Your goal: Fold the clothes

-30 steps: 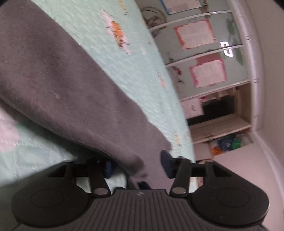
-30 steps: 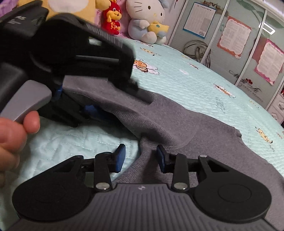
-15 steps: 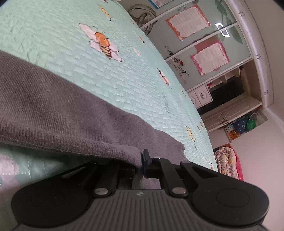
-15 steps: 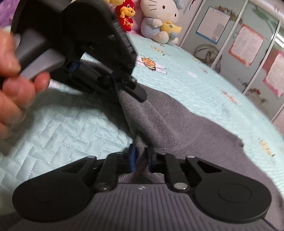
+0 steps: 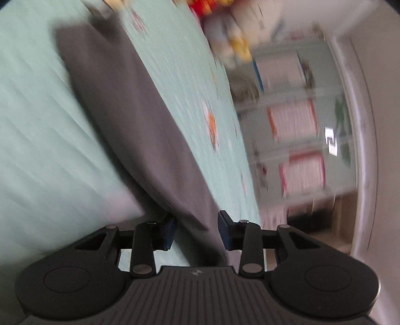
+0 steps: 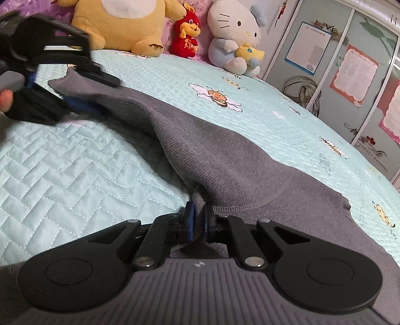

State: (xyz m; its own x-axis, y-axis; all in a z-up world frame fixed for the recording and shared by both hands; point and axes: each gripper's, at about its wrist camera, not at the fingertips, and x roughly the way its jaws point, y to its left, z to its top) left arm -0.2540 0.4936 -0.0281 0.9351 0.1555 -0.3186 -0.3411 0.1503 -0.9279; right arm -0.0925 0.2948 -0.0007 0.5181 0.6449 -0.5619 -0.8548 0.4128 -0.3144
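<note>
A grey knit garment [image 6: 225,160] lies on the mint quilted bed [image 6: 75,170]. My right gripper [image 6: 198,220] is shut on a fold of it near a stitched hem. In the blurred left wrist view my left gripper [image 5: 197,231] stands open, with a long strip of the grey garment [image 5: 140,130] running between its jaws. In the right wrist view the left gripper [image 6: 82,95] is at the far left, over the garment's far end, held by a hand.
Plush toys line the head of the bed: a yellow one [image 6: 125,22], a red one [image 6: 186,37] and a white cat [image 6: 235,40]. Wardrobe doors with posters [image 6: 350,72] stand to the right. The bed's edge curves away at right.
My left gripper has opened from its shut grip on the cloth and moved away to the garment's far end. My right gripper stays shut on the fold.
</note>
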